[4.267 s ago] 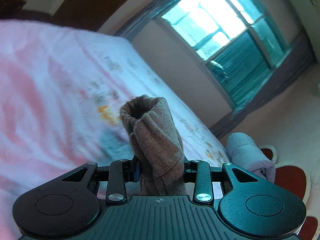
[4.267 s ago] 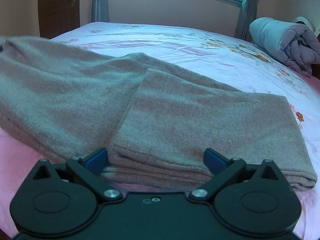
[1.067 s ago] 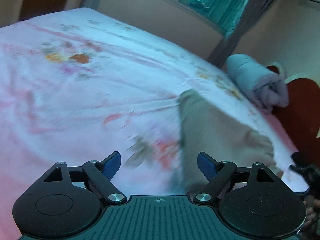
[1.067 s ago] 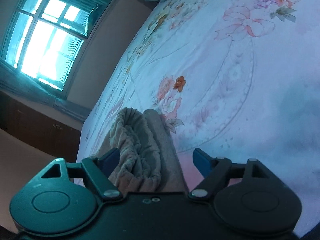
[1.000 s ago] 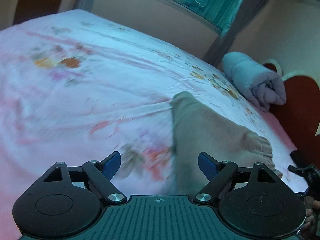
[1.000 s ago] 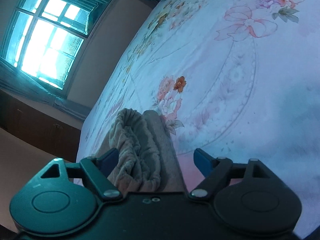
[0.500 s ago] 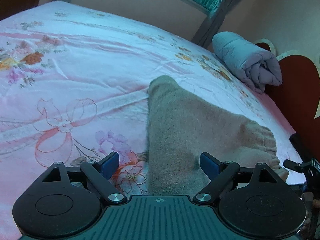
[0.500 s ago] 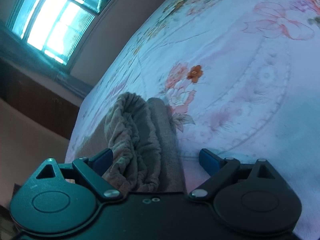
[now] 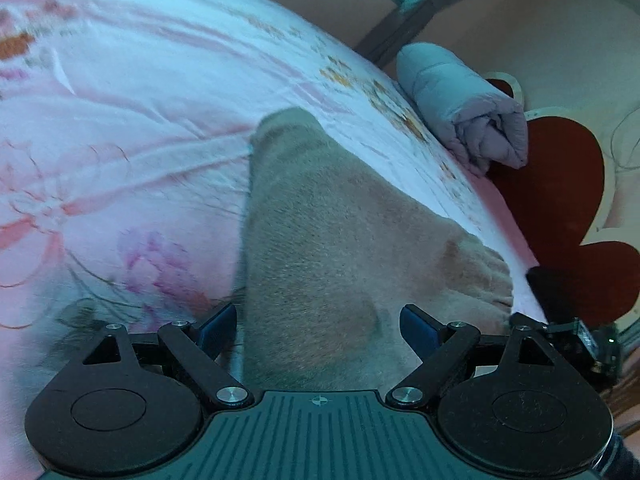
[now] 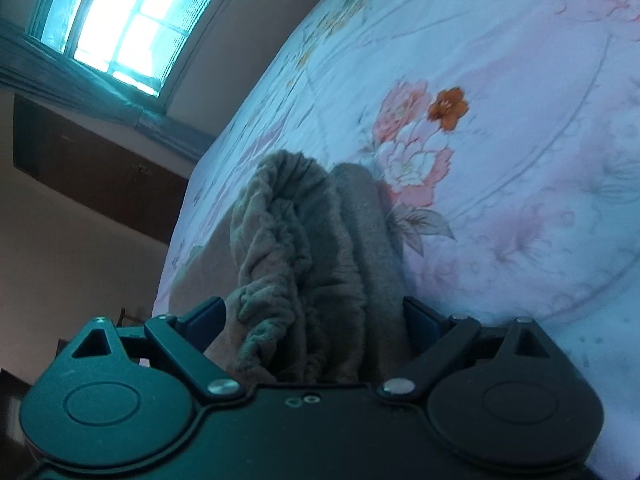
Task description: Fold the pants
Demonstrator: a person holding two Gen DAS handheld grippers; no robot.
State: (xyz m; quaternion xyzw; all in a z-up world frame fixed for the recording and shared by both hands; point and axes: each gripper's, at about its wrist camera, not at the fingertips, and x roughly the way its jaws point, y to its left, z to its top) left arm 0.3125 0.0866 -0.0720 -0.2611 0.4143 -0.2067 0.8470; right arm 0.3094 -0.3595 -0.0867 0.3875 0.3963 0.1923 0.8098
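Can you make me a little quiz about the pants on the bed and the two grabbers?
1. True or false: the pants hang in the air above the bedsheet.
2. What rolled-up thing lies near the head of the bed? A) grey quilt B) red towel C) green bag
3. Fill in: the left gripper has its jaws ____.

Key: 1 false. 2 A. 3 open.

A bed [image 9: 120, 128] in a pale pink floral sheet fills the room ahead of the claw. Beyond it to the right lies a rolled grey quilt [image 9: 464, 104] beside a red heart-shaped headboard [image 9: 560, 200]. A bright teal-framed window [image 10: 128, 28] glows upper left, above a dark wooden door [image 10: 92, 168] in a cream wall.
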